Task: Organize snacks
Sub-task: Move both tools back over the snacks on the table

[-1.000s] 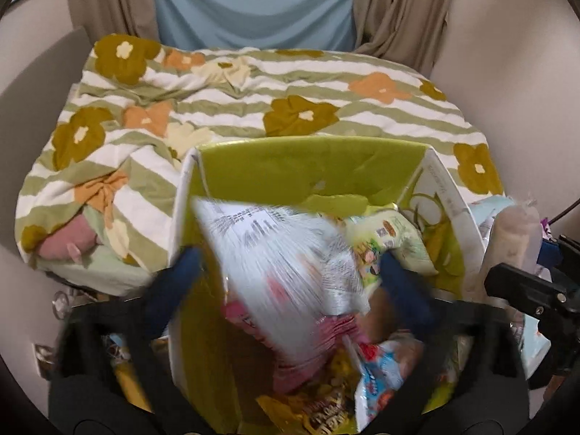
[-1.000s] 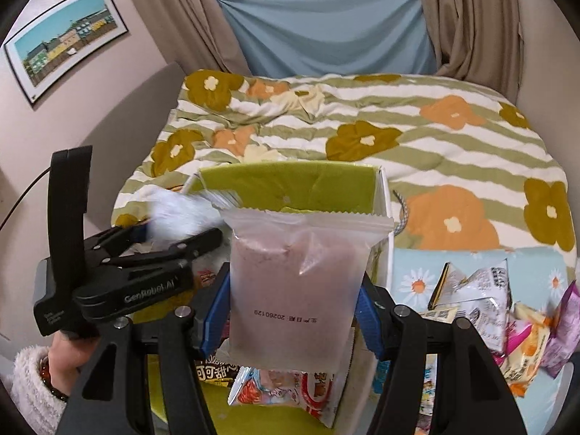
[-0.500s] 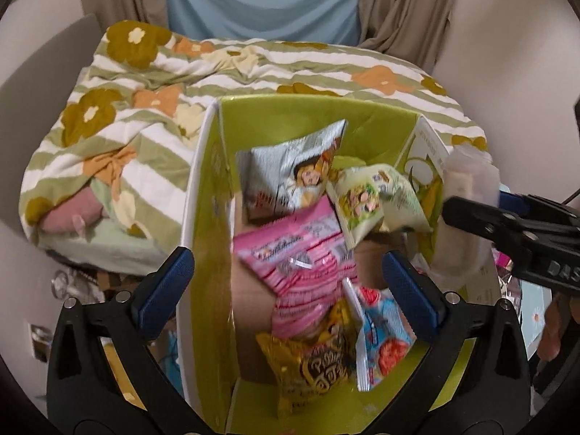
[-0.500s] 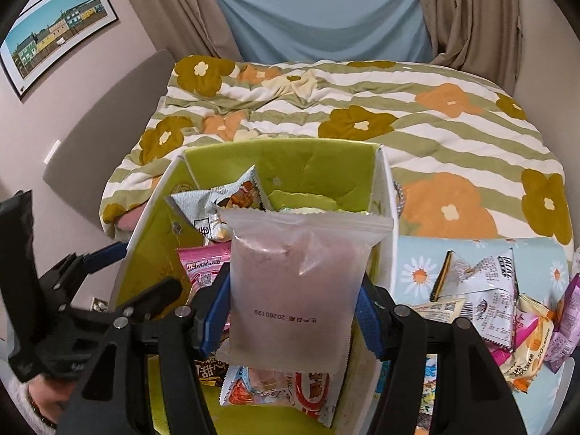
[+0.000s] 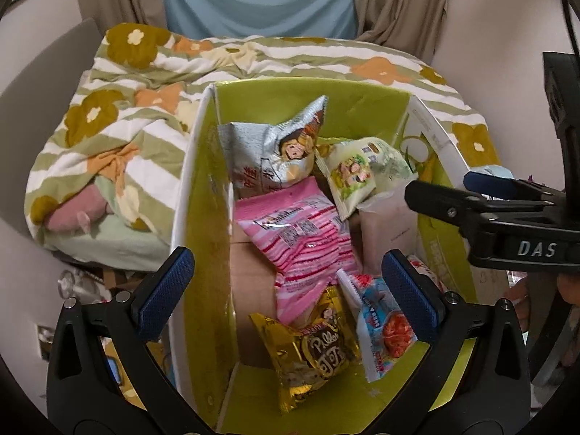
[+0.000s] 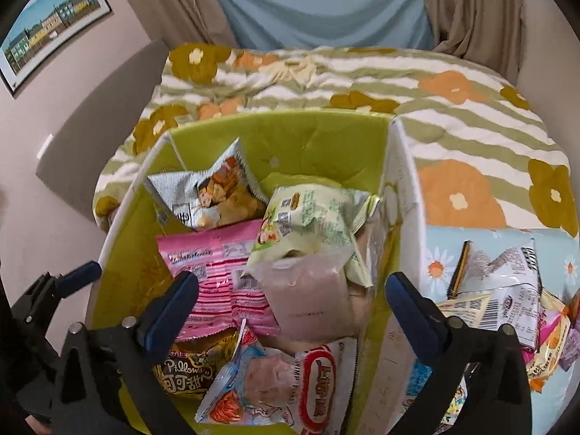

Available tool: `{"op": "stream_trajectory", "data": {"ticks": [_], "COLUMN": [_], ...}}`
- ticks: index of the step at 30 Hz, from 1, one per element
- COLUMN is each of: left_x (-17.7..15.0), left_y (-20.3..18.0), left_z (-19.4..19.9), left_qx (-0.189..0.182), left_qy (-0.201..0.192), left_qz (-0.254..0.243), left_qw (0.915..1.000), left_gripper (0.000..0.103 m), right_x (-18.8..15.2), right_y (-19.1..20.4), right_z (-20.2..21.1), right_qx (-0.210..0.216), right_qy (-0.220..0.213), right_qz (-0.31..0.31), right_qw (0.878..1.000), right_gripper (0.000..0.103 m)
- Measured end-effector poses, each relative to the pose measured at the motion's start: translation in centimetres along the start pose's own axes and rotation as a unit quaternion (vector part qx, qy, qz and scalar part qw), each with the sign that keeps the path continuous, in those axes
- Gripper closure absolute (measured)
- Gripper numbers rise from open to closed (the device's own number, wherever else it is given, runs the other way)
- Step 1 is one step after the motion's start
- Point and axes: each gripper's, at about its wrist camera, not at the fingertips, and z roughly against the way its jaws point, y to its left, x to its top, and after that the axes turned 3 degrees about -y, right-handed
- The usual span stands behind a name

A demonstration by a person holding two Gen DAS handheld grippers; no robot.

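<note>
- Frosted pouch (image 6: 311, 297): translucent bag of pinkish powder or crumb, lying inside the green box (image 6: 319, 137) against its right-hand wall, resting on the other packets. Judged light, soft-sided and slumping; the film looks slick. Best taken by the flat top seal or across the body, not by a corner.
- Right gripper (image 6: 290, 311): jaws have just been opening and now stand wide, one either side of the pouch, pads clear of it; nothing held.
- Left gripper (image 5: 286, 290): jaws wide apart above the box, left finger outside the box's white left wall, nothing between the pads.
- Pale green packet (image 6: 308, 217): overlaps the pouch's upper edge; puffed, light, likely to shift if the pouch is pulled.
- Pink striped packet (image 6: 217, 282): flat, beside the pouch to its left.
- Silver packet (image 6: 210, 192): propped upright against the back wall.
- Gold packet (image 6: 188, 373) and shrimp-print packet (image 6: 275, 380): at the near end, partly under the pouch.
- Loose packets (image 6: 507, 290): unsorted heap on the daisy-print cloth (image 6: 435, 253) right of the box; judged next to be collected.
- Obstacles: the box's tall right wall stands between heap and interior; the two grippers work close together over it.
- Surroundings: floral striped bedspread (image 6: 435, 116) behind the box.
</note>
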Motion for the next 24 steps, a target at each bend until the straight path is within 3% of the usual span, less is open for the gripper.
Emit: {"op": "stream_trajectory", "data": {"ticks": [17,24], "left_x": [0.5,0.9], "left_y": [-2.5,-6.6], "left_z": [6.5,8.2], "left_qx": [-0.001,-0.039], "left_qy": [-0.041,-0.061], "left_qz": [-0.016,-0.048], "left_qw": [0.999,0.9962], "left_gripper": [0.0,0.0], "right_x": [-0.5,-1.7], "right_y": [-0.1,-1.7], "right_z": [8.5,14.4], "right_qx": [0.009,-0.027], "right_qy": [-0.068,-0.114], "right_qz": [0.001,-0.01], "right_qw": [0.998,0.993], "right_gripper": [0.0,0.0]}}
